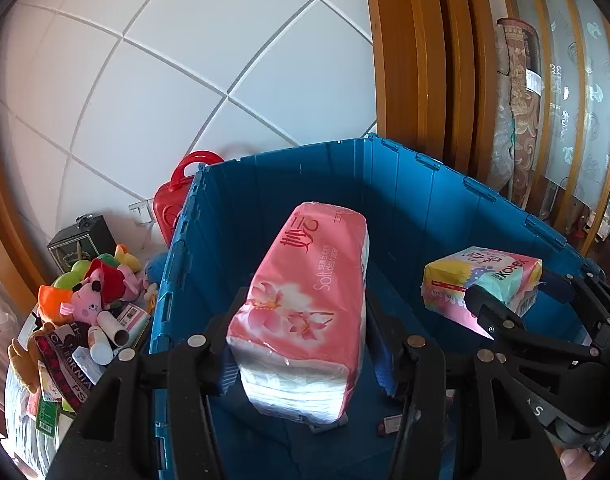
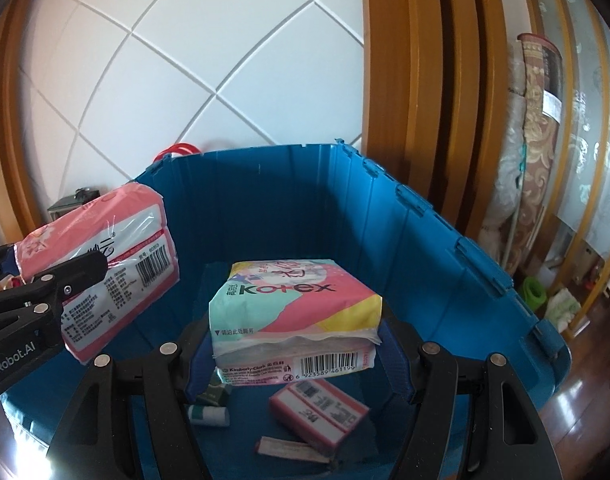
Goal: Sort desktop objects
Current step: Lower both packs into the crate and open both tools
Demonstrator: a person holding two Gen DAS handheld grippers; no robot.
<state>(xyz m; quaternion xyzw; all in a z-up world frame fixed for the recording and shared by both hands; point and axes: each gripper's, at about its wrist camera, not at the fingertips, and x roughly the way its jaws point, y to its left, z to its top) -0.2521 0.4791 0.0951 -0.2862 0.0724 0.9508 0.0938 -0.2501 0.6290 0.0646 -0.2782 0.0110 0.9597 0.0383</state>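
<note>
Two packs were held over an open blue crate (image 1: pixel 385 184) that stood against a white tiled wall (image 1: pixel 165 60). The left hand-held gripper (image 1: pixel 301 344) pinched a pink tissue pack (image 1: pixel 305 300) between its blue-padded fingers (image 1: pixel 389 364), the pack pointing away toward the crate's far wall. To its right, the right hand-held gripper (image 2: pixel 295 354) clamped a Kotex pad pack (image 2: pixel 297 312) by its sides, barcode end nearest the camera, above the crate floor. Beneath that pack lay a small pink-and-white box (image 2: pixel 319 412), a white tube (image 2: pixel 209 416), a flat stick-shaped packet (image 2: pixel 285 448) and a dark green item (image 2: pixel 217 394). Outside the crate, at left, plush toys (image 1: pixel 93 284) and other clutter were heaped together, with a red carry case (image 1: pixel 177 196) behind them near the wall. A rolled rug (image 1: pixel 521 100) leaned at the far right.
</note>
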